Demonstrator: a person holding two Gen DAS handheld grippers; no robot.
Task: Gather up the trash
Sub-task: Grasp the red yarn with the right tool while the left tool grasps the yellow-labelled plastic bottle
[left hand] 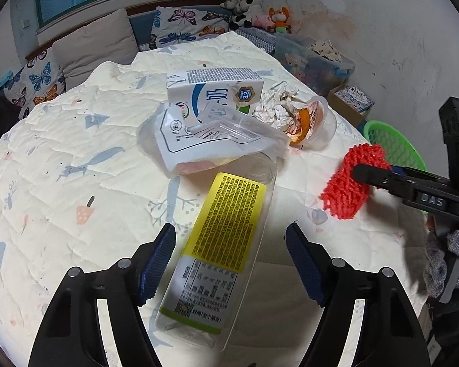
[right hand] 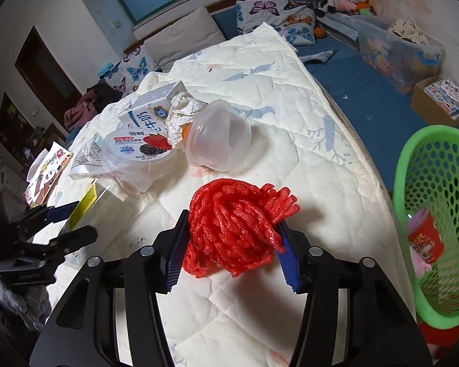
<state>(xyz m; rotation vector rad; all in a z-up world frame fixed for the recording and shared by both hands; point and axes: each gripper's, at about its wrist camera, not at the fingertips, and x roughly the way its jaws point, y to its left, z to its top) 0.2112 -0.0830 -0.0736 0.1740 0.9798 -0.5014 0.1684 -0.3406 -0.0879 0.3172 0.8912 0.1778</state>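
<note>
My right gripper (right hand: pixel 232 250) is shut on a red foam net (right hand: pixel 238 229) and holds it above the quilt; the net also shows in the left wrist view (left hand: pixel 350 180). My left gripper (left hand: pixel 231 263) is open, its jaws on either side of a clear bottle with a yellow label (left hand: pixel 223 244) lying on the quilt. Behind it lies a heap of trash: a milk carton (left hand: pixel 211 91), a plastic bag (left hand: pixel 205 140), crumpled paper (left hand: pixel 275 110) and a clear cup (left hand: pixel 318 122). A green basket (right hand: pixel 437 214) stands to the right of the bed.
A cream quilt (left hand: pixel 76 168) covers the bed. Butterfly pillows (left hand: pixel 183 27) and plush toys (left hand: pixel 260 12) sit at the back. A clear storage bin (right hand: pixel 397 52) and a cardboard box (right hand: pixel 440 98) stand on the blue floor. The basket holds a red packet (right hand: pixel 425 238).
</note>
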